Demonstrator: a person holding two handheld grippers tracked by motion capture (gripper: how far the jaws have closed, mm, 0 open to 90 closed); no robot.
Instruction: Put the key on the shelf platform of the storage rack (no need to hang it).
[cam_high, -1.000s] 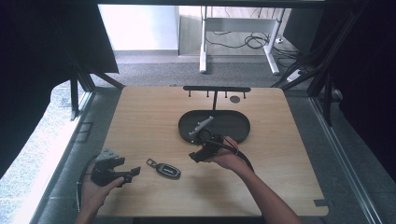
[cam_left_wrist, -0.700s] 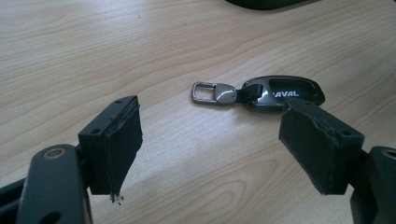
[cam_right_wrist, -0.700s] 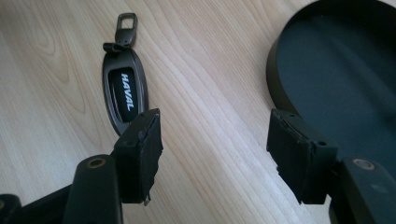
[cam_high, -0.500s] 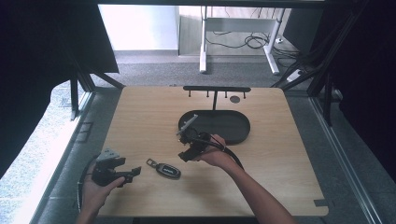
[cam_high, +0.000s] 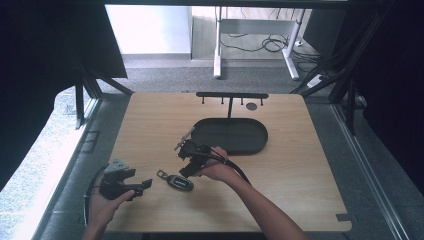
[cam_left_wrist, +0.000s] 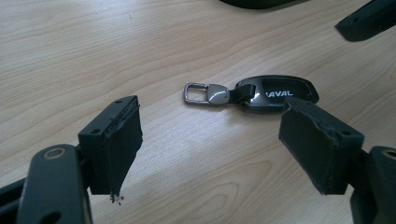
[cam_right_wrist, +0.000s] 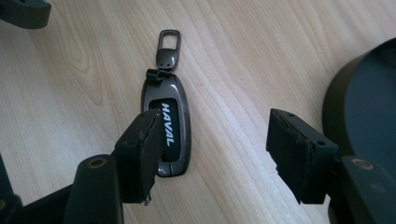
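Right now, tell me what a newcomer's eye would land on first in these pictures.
First, the dark car key fob with white HAVAL lettering and a metal clip, lying flat on the wooden table near its front edge. The right gripper hangs just above it with jaws apart, the left jaw over the fob's edge. Behind sits a dark oval tray with a hook stand, and the left gripper waits open at the front left.

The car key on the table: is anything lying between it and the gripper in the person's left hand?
No. In the left gripper view, bare wooden table separates the left gripper from the car key. The high view shows the same gap.
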